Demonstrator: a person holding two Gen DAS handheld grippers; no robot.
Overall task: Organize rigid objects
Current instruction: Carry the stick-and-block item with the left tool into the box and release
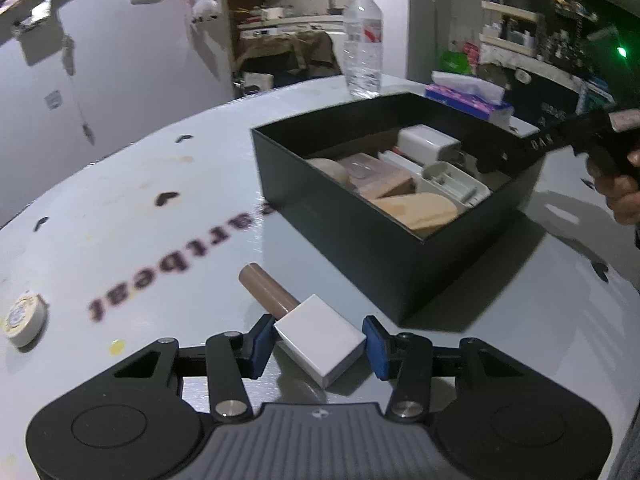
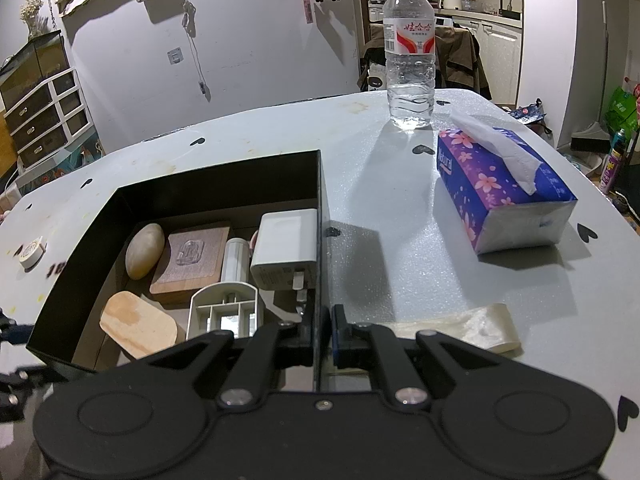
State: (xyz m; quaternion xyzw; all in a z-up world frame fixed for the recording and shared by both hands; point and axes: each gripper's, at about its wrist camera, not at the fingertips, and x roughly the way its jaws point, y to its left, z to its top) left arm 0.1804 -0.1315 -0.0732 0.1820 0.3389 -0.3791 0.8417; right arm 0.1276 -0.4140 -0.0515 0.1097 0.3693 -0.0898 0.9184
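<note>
At the lower centre of the left wrist view, a white block [image 1: 320, 340] is framed by the spread blue pads of the left claw [image 1: 318, 344], with gaps visible on both sides. A brown cylinder [image 1: 269, 290] is seen touching the block's far end on the surface [image 1: 120, 220]. At the lower centre of the right wrist view, the wall of the black box [image 2: 320, 216] is gripped by the right claw [image 2: 322, 334]. A white charger [image 2: 286, 248] is held inside the box.

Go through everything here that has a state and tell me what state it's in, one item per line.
Left gripper: open, fingers either side of the white rectangular block, which lies on the table.
Right gripper: shut on the black open-top box's wall.
Clear plastic water bottle: upright, capped.
Purple floral tissue pack: open, tissue protruding.
</note>
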